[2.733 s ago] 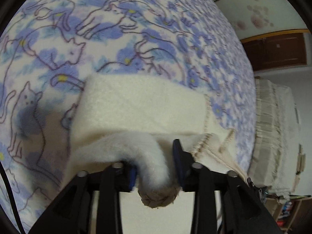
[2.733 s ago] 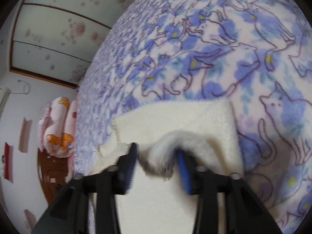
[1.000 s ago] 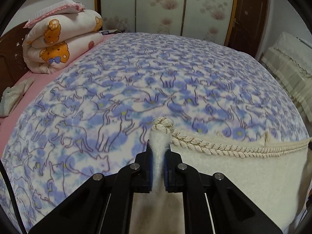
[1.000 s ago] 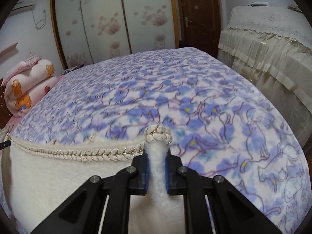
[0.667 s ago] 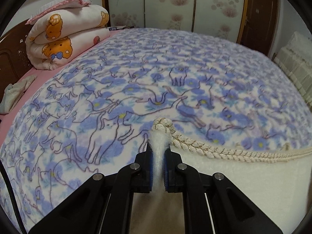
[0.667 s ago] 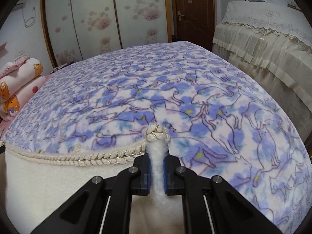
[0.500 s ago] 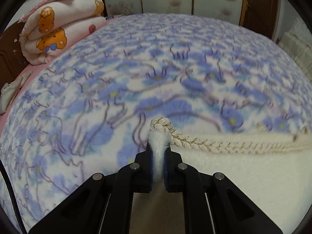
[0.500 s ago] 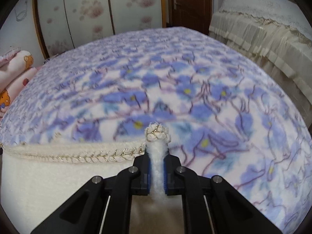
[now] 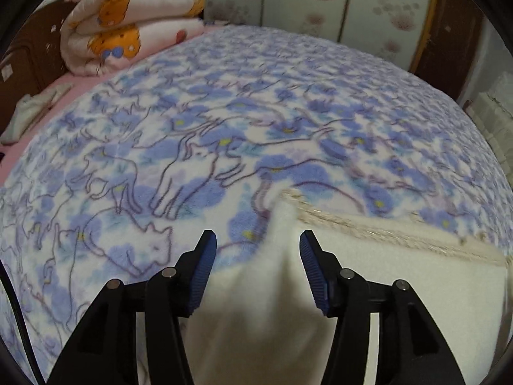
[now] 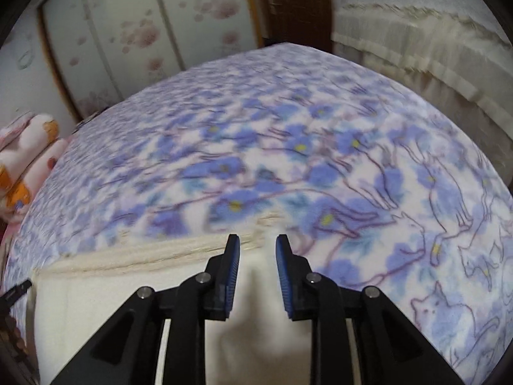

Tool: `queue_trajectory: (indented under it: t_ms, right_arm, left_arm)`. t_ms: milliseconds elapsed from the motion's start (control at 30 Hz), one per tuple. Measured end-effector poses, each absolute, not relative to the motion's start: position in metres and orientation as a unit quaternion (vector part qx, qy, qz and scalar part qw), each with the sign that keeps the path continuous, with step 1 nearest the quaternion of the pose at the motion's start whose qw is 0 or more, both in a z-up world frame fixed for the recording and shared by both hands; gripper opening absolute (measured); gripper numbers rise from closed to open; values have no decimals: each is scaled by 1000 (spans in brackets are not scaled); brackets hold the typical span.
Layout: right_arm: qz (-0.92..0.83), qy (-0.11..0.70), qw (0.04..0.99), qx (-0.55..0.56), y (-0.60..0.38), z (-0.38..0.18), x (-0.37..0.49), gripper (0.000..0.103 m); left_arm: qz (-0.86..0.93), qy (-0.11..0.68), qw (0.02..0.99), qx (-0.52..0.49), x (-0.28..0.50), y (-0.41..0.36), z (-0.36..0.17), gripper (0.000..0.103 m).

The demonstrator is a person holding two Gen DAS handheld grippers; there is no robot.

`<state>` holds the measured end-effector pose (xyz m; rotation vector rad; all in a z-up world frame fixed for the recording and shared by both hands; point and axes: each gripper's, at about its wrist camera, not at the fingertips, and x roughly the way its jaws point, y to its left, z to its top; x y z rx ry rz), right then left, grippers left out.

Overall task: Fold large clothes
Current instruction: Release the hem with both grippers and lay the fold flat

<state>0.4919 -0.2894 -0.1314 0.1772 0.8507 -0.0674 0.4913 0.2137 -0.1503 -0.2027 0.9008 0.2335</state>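
A cream fleece garment (image 9: 384, 282) with a braided rope trim (image 9: 368, 227) lies on the blue cat-print bed cover (image 9: 224, 122). My left gripper (image 9: 256, 256) is open, its blue pads apart on either side of the garment's left corner, which is dropping between them. In the right wrist view the same garment (image 10: 112, 292) spreads to the left. My right gripper (image 10: 256, 256) is open over the garment's right corner, the cloth (image 10: 259, 288) loose between the fingers.
A rolled bear-print quilt (image 9: 128, 25) sits at the bed's far left corner, also in the right wrist view (image 10: 25, 154). Floral sliding wardrobe doors (image 9: 320, 3) and a dark door (image 10: 295, 3) stand behind. A second bed with a cream frilled cover (image 10: 433, 48) is on the right.
Both grippers were shut on the garment's trimmed corners half a second ago; now both have opened and let go, and the corners drop onto the bed cover.
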Motion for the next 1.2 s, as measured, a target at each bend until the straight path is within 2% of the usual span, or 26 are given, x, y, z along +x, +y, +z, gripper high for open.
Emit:
queue_trajectory:
  t_ms: [200,267,333,433,633,667,700,767,833,967,1200]
  right_arm:
    - [96,461,881,50,-172,-139,479,23]
    - [102,473,875,34,-150,-150,479,23]
    - [85,484,871,21,-145,-163,481,23]
    - [40,468,883,0,-172,-172,484,20]
    - [-83,454,886,28,-291,-177,500,20]
    - [-87,456,884,49,-311,-178,501,17]
    - [-79,461,880,84,-330,-180,501,0]
    - [-69,461,876,127,-350,-181,499,0]
    - [-100,462,875,108,-352,-182,497,2]
    - [-103,465,865,156,-367,-190,490,0]
    - [-99,438,891,63,-334,-154,459,0]
  left_arm:
    - [43,453,887,-80,467,130,-148,53]
    - [34,469,880,-63,466,111,-158,53]
    - [46,451,891,-19,460,97,-164,54]
    - [39,442,896,4,460,104,-166,63]
    - [108,450,886,-3,482,174,-177,63]
    - [124,453,883,-10,486,189,-180,63]
    - [140,458,878,-18,490,201,-183,63]
    - [153,466,869,-59,494,223,-188,63]
    - [146,467,867,-91,491,234,-191,63]
    - [148,467,869,-69,491,229,-194,63]
    - [144,455,879,-15,474,210,-168,63]
